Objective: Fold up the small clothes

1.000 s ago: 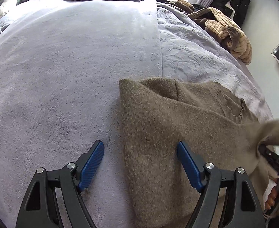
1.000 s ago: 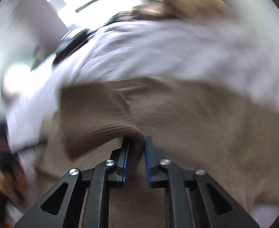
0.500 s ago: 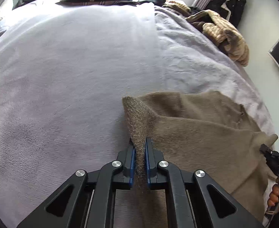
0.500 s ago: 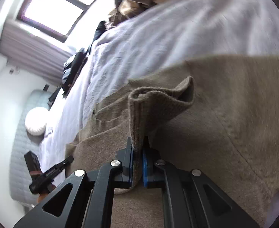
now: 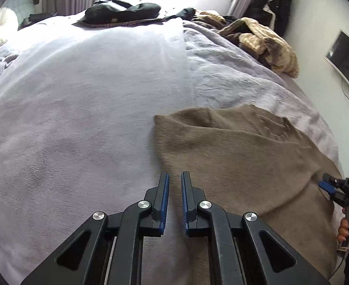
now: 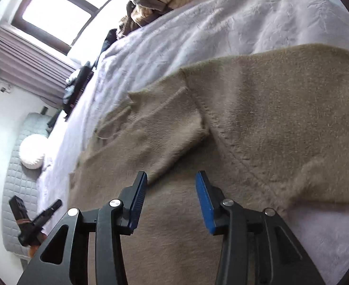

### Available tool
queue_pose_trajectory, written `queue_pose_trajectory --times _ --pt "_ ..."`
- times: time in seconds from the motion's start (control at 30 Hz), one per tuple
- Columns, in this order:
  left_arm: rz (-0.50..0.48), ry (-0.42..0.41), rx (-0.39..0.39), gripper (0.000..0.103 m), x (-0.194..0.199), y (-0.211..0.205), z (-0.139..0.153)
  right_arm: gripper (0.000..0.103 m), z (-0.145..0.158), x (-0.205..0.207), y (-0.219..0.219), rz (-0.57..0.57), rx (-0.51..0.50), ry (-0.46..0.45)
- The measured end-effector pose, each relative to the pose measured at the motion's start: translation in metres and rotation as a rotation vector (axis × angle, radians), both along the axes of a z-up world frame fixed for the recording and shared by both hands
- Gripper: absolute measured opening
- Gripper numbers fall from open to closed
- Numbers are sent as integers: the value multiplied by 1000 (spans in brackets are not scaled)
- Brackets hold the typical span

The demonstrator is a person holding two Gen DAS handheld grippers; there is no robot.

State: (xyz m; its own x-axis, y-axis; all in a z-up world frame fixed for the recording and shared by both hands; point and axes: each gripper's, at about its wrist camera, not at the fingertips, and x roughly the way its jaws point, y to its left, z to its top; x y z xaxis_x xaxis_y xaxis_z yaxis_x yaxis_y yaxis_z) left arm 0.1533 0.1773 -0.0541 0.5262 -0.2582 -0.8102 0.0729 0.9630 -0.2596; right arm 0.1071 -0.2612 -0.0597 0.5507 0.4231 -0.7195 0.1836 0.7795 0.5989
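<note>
A tan knit sweater [image 5: 241,156] lies on the lilac bed blanket [image 5: 79,99], one part folded over itself. My left gripper [image 5: 174,178] hovers at the sweater's left edge, jaws a narrow gap apart with nothing between them. In the right wrist view the sweater [image 6: 257,118] fills the frame, with a sleeve [image 6: 164,137] laid across its body. My right gripper [image 6: 172,180] is open just short of the sleeve's cuff end and holds nothing. The right gripper also shows in the left wrist view [image 5: 333,187], at the sweater's right side.
A heap of striped beige clothes [image 5: 262,40] and dark garments [image 5: 124,11] lie at the far end of the bed. A wall screen [image 5: 347,59] is at right. A white round cushion [image 6: 31,152] sits on a grey quilted seat [image 6: 15,185] beside the bed.
Both grippers let go of the sweater. The left opened only slightly and drew back off the fold; the right opened wide, and the sleeve now lies flat across the body.
</note>
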Motion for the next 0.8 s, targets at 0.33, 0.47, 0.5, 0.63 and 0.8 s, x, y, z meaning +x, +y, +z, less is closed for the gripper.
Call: queue_pose_trajectory --times 0.33,0.47,0.5,0.63,0.8 --pt "-67 25 122 11 -3 -40 -23 8 -20 34 -2 -123 73 78" --pt "-94 0 204 11 -6 -41 -29 8 -29 25 -2 -131 50 109" --pt "-96 0 212 11 -7 -41 -31 8 -34 22 -5 -140 67 110" --pt "-73 2 204 11 -11 -38 -29 9 -29 9 -12 -152 45 107" --pt "-41 10 203 11 -16 -35 -24 11 -17 -18 -22 -108 32 108"
